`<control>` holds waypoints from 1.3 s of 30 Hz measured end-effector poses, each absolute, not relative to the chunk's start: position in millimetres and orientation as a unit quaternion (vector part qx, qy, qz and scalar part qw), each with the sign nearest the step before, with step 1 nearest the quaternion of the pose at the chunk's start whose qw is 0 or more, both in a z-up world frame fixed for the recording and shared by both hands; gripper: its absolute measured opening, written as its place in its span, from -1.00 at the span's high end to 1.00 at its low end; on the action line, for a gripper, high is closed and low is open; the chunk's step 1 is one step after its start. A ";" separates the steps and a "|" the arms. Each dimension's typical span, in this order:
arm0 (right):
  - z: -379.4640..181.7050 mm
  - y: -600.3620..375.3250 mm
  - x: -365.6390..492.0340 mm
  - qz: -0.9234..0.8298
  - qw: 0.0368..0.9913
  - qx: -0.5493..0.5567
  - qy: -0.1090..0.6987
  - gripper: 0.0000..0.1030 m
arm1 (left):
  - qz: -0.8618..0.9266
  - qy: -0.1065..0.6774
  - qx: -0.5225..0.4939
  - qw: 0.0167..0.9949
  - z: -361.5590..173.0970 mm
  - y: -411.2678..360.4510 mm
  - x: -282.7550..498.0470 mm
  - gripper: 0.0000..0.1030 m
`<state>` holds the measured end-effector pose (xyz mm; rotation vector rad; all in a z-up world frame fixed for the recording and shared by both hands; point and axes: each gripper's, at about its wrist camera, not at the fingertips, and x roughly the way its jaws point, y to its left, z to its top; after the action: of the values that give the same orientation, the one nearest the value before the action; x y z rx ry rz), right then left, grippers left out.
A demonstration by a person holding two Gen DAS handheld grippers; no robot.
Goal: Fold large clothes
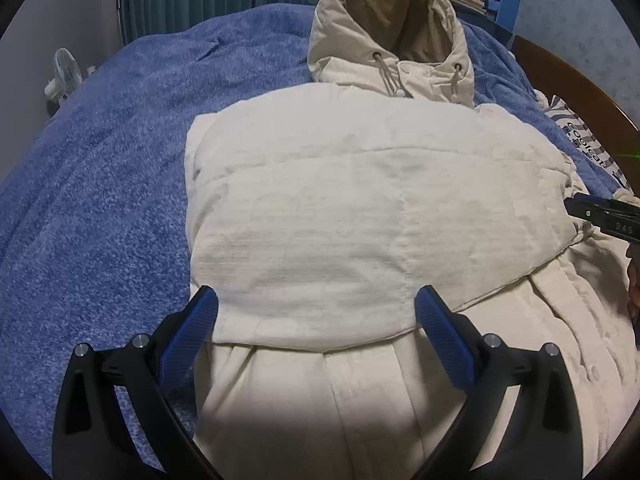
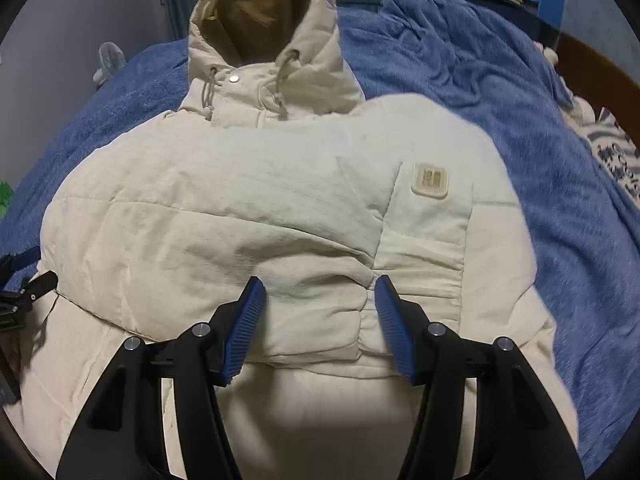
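A cream hooded puffer jacket (image 1: 360,208) lies on a blue blanket (image 1: 100,168), front up, hood (image 1: 392,28) at the far end, both sleeves folded across the chest. My left gripper (image 1: 316,304) is open and empty, hovering over the folded sleeve's near edge. My right gripper (image 2: 320,292) is open and empty above the sleeve cuff (image 2: 320,320), near a square logo patch (image 2: 430,180). The jacket (image 2: 240,220) fills the right wrist view. The right gripper's body shows at the right edge of the left view (image 1: 604,216).
The blue blanket (image 2: 540,140) covers the bed on all sides. A small white fan (image 1: 64,72) stands at the left. A striped printed cloth (image 1: 580,140) and a brown headboard (image 1: 568,76) lie at the right. Books and a blue box (image 1: 508,4) are behind.
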<state>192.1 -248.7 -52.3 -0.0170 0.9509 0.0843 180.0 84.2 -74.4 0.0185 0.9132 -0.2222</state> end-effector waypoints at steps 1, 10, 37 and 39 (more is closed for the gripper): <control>-55.7 -247.0 191.7 0.039 0.887 -0.015 0.460 -0.07 | -0.107 0.442 0.006 0.891 -75.9 84.6 181.2 -0.84; -74.4 -234.9 193.7 0.025 0.883 -0.049 0.466 -0.10 | -0.101 0.454 0.010 0.885 -83.5 83.3 183.6 -0.85; -56.1 -259.2 217.0 0.038 0.901 -0.002 0.431 -0.32 | -0.100 0.459 0.018 0.883 -76.2 22.1 240.1 -0.87; -36.4 -258.6 214.3 0.050 0.919 0.006 0.390 -0.32 | -0.098 0.466 0.017 0.879 -65.1 21.6 242.9 -0.87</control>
<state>214.3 -258.6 -36.4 0.0114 0.8014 0.1027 242.9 21.6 -65.1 0.0357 0.9709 -0.2041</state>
